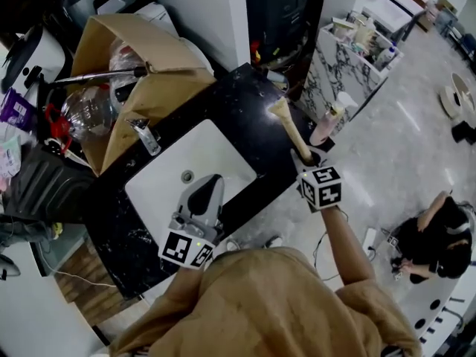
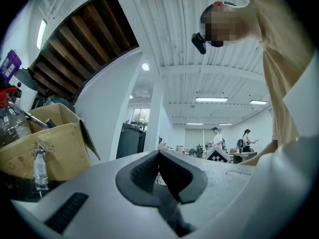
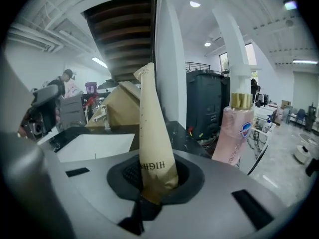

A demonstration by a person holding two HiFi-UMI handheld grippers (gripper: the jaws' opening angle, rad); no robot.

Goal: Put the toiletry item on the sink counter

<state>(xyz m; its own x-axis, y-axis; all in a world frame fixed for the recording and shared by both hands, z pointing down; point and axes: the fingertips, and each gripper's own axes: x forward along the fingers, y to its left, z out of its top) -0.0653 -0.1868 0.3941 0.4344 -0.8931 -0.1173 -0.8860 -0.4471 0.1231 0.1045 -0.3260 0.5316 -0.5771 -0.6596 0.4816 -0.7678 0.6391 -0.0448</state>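
Black desk round the white sink, left gripper idle above the sink with jaws together and empty, right gripper right of the sink with jaws clamped on the tan tube, seemingly poised to lay it there.

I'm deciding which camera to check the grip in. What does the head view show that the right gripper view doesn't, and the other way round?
Only the head view: the marker cube on the right gripper, and a person crouched on the floor. Only the right gripper view: the jaws clamped on the tube at its lower end, and its lettering. Both: the tube, the pink bottle, the white sink and the cardboard box.
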